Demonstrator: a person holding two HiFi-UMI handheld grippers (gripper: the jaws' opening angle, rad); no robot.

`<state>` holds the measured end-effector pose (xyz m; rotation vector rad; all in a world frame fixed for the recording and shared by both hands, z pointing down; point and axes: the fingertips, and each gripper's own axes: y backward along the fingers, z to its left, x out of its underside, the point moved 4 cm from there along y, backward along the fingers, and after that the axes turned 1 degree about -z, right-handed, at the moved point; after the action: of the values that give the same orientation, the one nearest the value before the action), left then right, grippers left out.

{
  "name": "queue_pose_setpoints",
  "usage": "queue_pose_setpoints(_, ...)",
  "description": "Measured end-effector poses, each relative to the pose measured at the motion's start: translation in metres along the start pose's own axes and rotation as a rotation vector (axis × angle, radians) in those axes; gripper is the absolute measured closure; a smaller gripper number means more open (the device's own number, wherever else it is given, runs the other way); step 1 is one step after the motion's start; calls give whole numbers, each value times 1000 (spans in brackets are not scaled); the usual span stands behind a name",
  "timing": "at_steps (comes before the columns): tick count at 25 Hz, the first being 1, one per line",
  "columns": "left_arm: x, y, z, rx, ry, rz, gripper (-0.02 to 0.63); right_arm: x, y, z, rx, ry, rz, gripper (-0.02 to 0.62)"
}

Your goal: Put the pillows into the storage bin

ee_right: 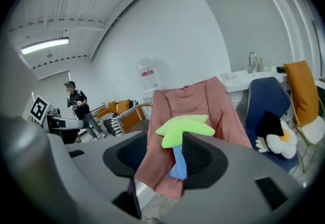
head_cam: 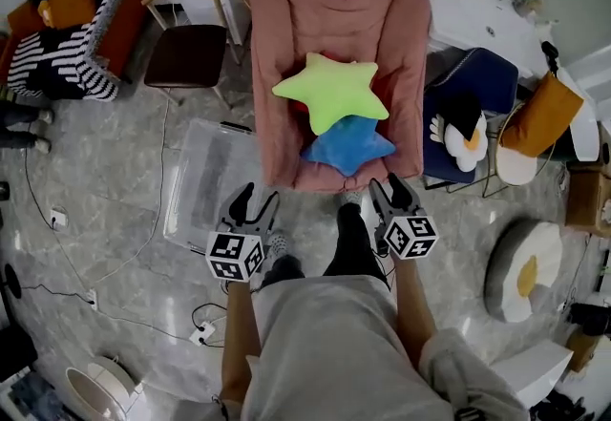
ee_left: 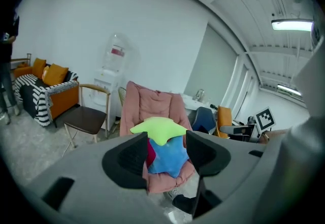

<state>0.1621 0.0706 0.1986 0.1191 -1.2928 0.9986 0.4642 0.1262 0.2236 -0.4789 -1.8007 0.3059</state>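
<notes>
A lime-green star pillow (head_cam: 332, 90) lies on top of a blue star pillow (head_cam: 348, 144) on the seat of a pink padded chair (head_cam: 286, 18). A bit of a red pillow (ee_left: 151, 152) shows under them. The clear storage bin (head_cam: 205, 176) stands on the floor just left of the chair. My left gripper (head_cam: 258, 202) is held low by the bin's near right corner, open and empty. To the right, my right gripper (head_cam: 387, 192) hovers at the chair's front edge, also open and empty. Both gripper views look toward the pillows, the green one (ee_left: 158, 129) (ee_right: 185, 129) seen beyond the jaws.
A penguin plush (head_cam: 465, 131) sits on a blue chair right of the pink one, with an orange cushion (head_cam: 539, 114) beyond. An egg cushion (head_cam: 523, 271) lies on the floor at right. A wooden chair (head_cam: 191, 52), a striped sofa (head_cam: 76, 37), floor cables (head_cam: 143, 257), a standing person (ee_right: 81, 108).
</notes>
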Motion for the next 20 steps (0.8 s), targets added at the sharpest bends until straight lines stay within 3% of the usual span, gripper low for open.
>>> queue_pose_setpoints(7,-19,-52,-16,-151,52,-82,373,-42,-68,-43,-197,121,75,385)
queue_pose_setpoints(17,-30,-142,-52,-218,84,-45,373,-56,-141,-118,-319,148,163,377)
queue_pose_setpoints(20,-29,-153,-48,-275,147,-120,374,-51,-161,-132,-350,188,183,374)
